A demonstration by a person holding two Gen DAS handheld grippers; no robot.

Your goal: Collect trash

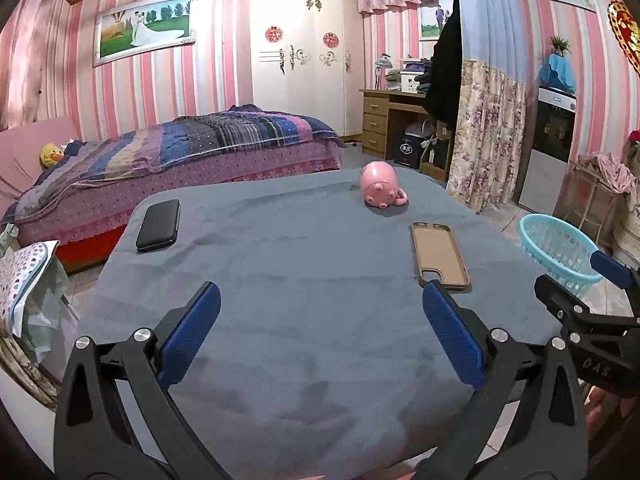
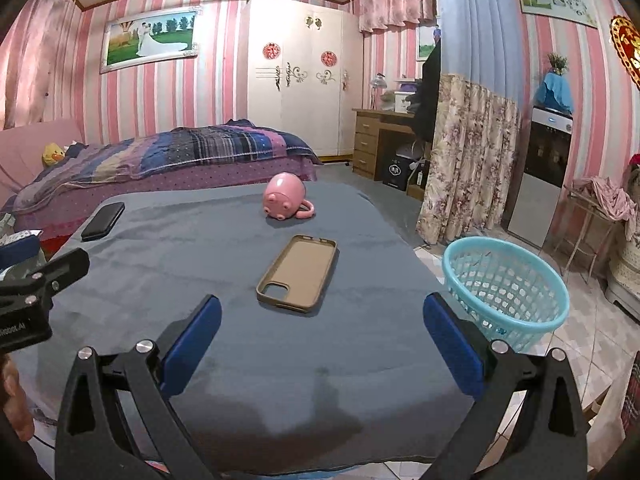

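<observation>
- Trash basket of pale turquoise plastic lattice stands on the tiled floor just past the table's right edge, upright and open-topped; the right wrist view shows its whole rim, the left wrist view only a part behind the other tool.
- Brown, rounded-rectangle phone case lies hollow side up on the grey-blue cloth-covered table, ahead of the right gripper and between its finger lines, apart from both pads.
- Right gripper hovers low over the table's near edge, level and pointing toward the bed, blue-padded fingers spread wide with nothing between them; its right finger overlaps the basket's near wall in view.
- Left gripper sits in the same low, level pose, likewise spread wide and holding nothing; the case lies just beyond its right fingertip.
- Pink round piggy-shaped mug lies tipped on the far side of the table.
- Black rectangular phone rests flat near the far left corner, well apart from both tools.
</observation>
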